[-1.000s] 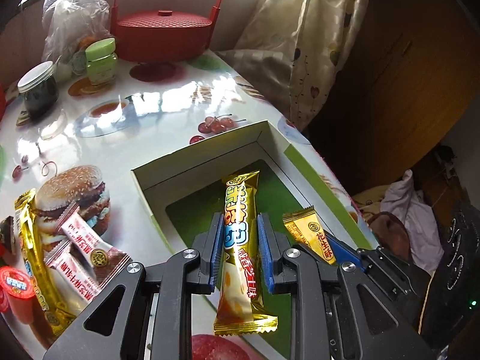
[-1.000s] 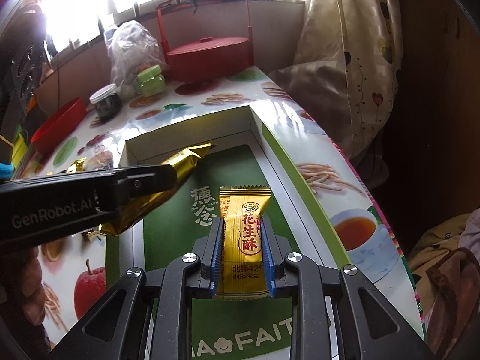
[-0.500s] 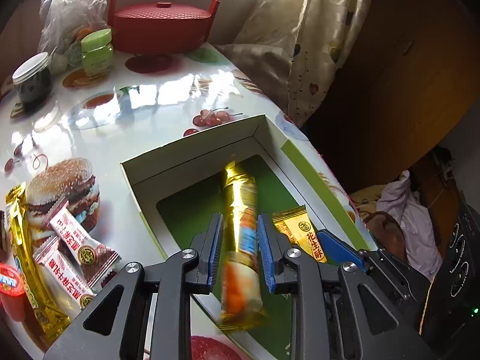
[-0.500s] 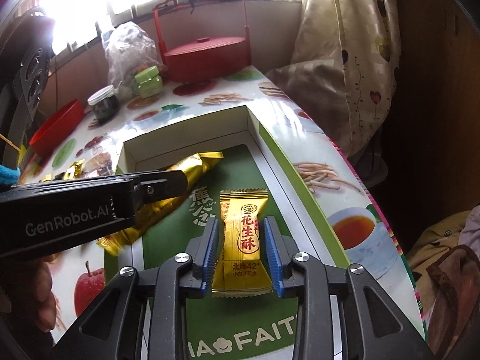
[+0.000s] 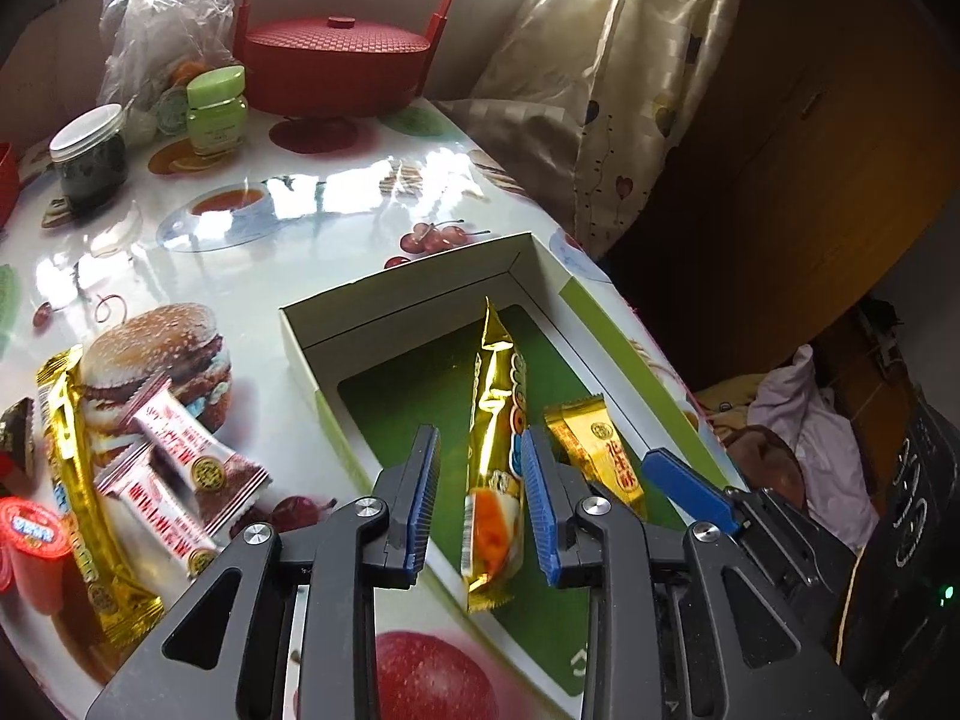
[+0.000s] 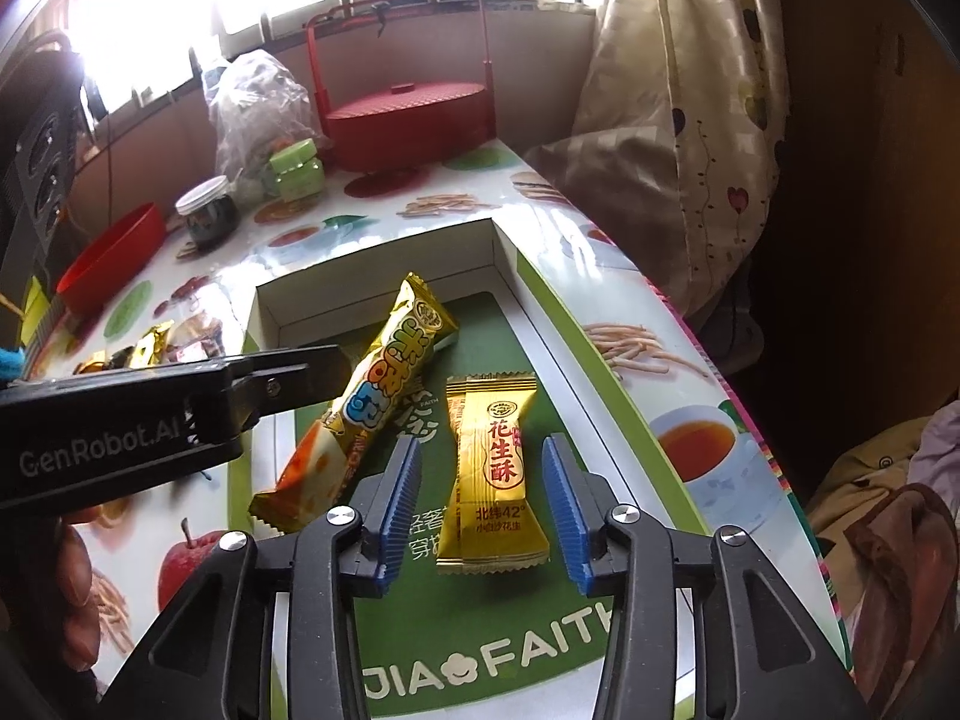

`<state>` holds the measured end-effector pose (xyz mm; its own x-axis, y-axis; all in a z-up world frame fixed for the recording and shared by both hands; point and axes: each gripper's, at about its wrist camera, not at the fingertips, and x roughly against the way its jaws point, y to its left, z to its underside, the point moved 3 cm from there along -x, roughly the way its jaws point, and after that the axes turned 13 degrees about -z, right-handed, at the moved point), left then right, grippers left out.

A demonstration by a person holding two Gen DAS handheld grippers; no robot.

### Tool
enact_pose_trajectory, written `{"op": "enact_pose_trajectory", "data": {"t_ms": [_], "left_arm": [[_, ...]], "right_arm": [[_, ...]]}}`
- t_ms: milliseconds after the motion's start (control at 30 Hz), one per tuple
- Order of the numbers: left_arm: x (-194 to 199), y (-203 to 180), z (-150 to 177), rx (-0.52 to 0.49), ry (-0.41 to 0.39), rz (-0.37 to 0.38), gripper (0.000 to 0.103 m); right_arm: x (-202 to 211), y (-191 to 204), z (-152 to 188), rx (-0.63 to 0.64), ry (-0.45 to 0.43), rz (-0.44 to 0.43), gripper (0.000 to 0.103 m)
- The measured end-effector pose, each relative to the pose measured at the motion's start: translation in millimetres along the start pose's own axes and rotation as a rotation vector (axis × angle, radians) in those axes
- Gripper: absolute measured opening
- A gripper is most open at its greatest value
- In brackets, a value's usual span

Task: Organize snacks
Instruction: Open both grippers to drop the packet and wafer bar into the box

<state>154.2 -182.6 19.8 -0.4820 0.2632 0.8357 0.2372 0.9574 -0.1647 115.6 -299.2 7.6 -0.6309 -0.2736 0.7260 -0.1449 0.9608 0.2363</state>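
A shallow white box (image 5: 336, 315) with a green floor (image 6: 480, 312) lies on the table. A long gold snack bar (image 5: 498, 450) lies in it, with its near end on the box's left rim (image 6: 360, 414). A small gold peanut candy (image 6: 493, 468) lies flat beside it (image 5: 600, 456). My left gripper (image 5: 480, 498) is open, its blue pads apart on either side of the bar. My right gripper (image 6: 483, 504) is open, pads apart on either side of the candy.
More wrapped snacks lie on the table left of the box: a gold bar (image 5: 78, 480), two white packets (image 5: 186, 456) and a red cup (image 5: 27, 546). Jars (image 5: 216, 108), a plastic bag (image 5: 162, 12) and a red lidded basket (image 5: 336, 66) stand at the back. The table edge runs right of the box.
Both grippers have opened. The long bar dropped from my left gripper into the box and the candy was let go from my right gripper onto the box floor.
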Motion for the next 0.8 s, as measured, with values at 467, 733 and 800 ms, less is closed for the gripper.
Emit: {"op": "enact_pose_trajectory", "data": {"t_ms": [467, 733, 800], "left_arm": [[43.2, 18.1, 22.4, -0.026, -0.088, -0.048, 0.044], [60.9, 37.9, 36.4, -0.012, -0.126, -0.086, 0.044], [65.6, 41.6, 39.7, -0.015, -0.14, -0.106, 0.044]], "right_arm": [[21.5, 22.5, 7.5, -0.004, -0.032, -0.005, 0.046], [26.5, 46.3, 11.1, 0.03, -0.037, -0.023, 0.046], [27.8, 52.0, 10.6, 0.043, -0.039, -0.029, 0.046]]}}
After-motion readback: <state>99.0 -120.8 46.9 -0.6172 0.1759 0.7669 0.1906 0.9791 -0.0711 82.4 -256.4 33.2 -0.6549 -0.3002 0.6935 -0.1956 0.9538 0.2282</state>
